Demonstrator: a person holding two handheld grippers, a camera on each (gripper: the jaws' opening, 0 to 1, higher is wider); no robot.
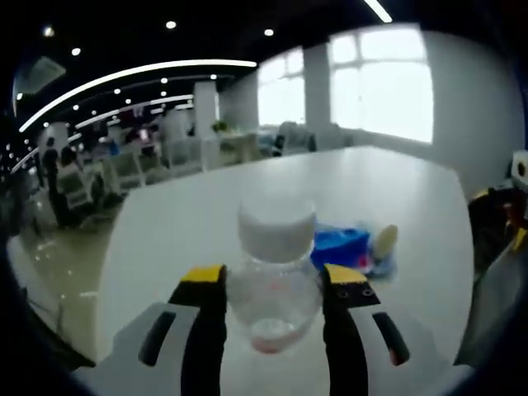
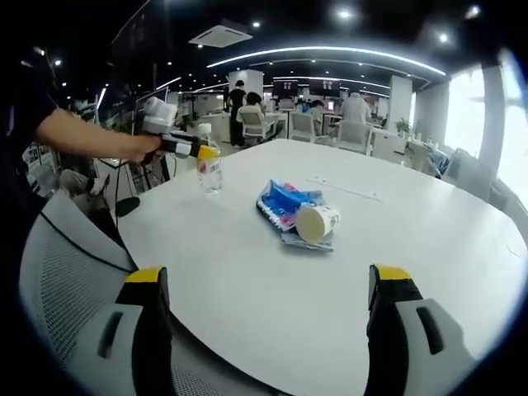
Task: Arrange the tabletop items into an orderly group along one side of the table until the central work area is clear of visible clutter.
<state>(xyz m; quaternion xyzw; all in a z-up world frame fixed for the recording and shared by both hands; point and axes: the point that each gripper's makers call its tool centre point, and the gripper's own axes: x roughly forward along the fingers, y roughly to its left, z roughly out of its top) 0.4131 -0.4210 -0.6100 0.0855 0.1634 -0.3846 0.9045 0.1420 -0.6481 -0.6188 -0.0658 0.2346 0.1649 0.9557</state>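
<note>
A clear bottle [image 1: 275,280] with a white cap is being clasped between the jaws of the left gripper [image 1: 275,290] over the white table [image 1: 396,181]. The right gripper [image 2: 268,318] is being held wide apart with nothing in it, and a blue packet [image 2: 283,203] with a paper cup [image 2: 317,221] touching it is lying at its twelve o'clock.

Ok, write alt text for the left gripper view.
A clear plastic bottle with a white cap stands upright on a white table, between the yellow-tipped jaws of the left gripper, which close against its sides. Just behind it lie a blue snack packet and a paper cup on its side; an open-plan office fills the background.
</note>
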